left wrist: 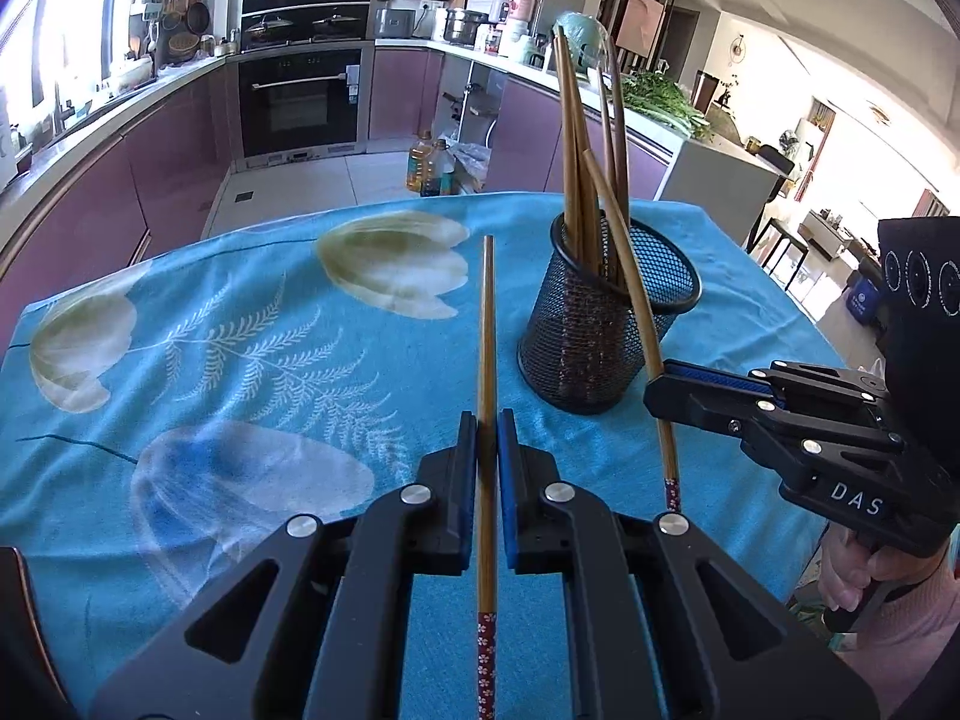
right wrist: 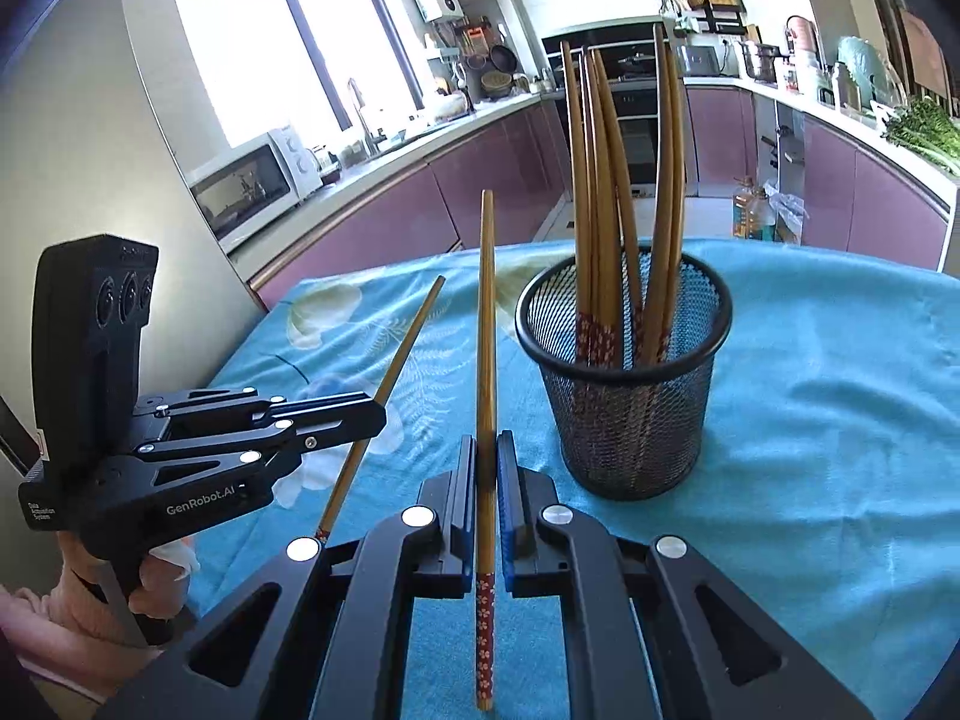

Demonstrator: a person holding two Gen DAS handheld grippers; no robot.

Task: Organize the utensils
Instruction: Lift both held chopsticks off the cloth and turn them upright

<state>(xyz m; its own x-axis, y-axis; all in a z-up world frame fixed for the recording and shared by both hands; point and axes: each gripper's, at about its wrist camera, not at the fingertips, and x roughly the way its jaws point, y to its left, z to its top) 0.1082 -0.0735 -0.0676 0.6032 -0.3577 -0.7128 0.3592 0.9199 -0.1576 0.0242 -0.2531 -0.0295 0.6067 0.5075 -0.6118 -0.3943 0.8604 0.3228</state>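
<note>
- Left gripper (left wrist: 487,420), lettered "GenRobot.AI", is clamped on a bamboo chopstick (left wrist: 487,324).
- Right gripper (right wrist: 487,444), marked "DAS", pinches a second chopstick (right wrist: 486,324).
- Both chopsticks are held above the blue tablecloth (right wrist: 840,420), beside the black mesh holder (right wrist: 630,408) of chopsticks.

Kitchen w/ mauve cabinets (left wrist: 150,180) under a pale counter (right wrist: 384,162), built-in black oven (left wrist: 300,102), microwave (right wrist: 252,180) by a big bright window (right wrist: 288,42). Light tile floor (left wrist: 312,186). Table w/ blue floral cloth (left wrist: 240,336).
</note>
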